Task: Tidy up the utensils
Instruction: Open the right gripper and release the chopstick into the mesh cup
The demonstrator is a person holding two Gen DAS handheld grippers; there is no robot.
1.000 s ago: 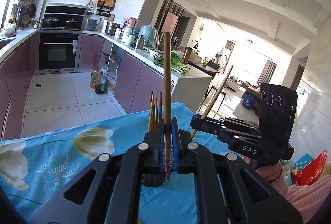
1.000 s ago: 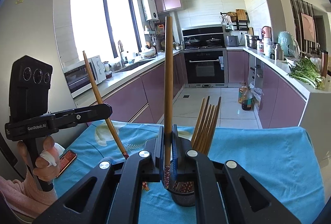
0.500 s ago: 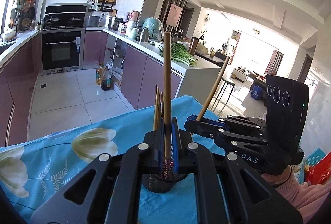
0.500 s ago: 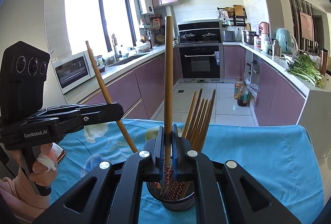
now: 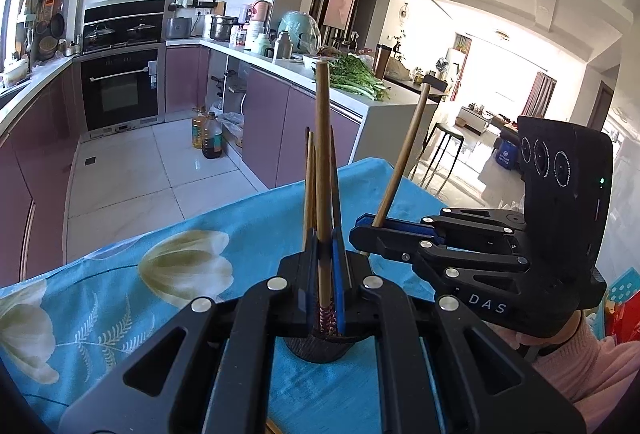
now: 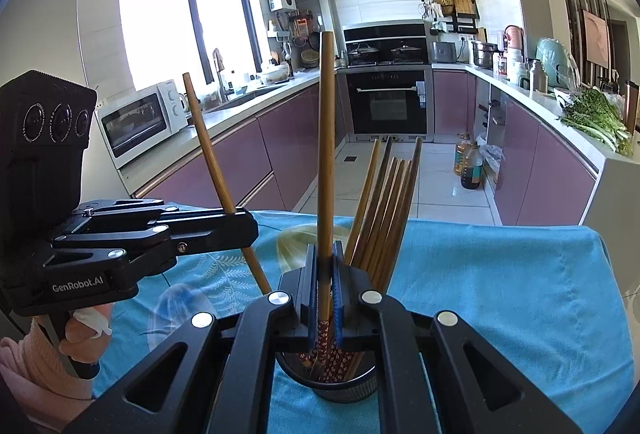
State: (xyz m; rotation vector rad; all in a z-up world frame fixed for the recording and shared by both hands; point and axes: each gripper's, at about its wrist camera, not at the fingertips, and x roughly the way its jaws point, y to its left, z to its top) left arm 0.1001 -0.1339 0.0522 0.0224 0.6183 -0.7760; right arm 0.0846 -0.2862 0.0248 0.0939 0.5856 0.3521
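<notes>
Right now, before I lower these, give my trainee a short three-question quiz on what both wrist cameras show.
1. True or false: each gripper is shut on one chopstick.
2. What stands in the dark holder? A) spoons B) chopsticks C) forks
3. What covers the table?

Key:
1. True: the left gripper clamps the left chopstick, and the right gripper clamps the right chopstick.
2. B: a bundle of chopsticks.
3. A blue flowered tablecloth.

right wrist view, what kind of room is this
A home kitchen, most likely: a built-in oven with lidded pots on the hob above, a microwave beside the sink faucet, and purple cabinets along both counters.
</notes>
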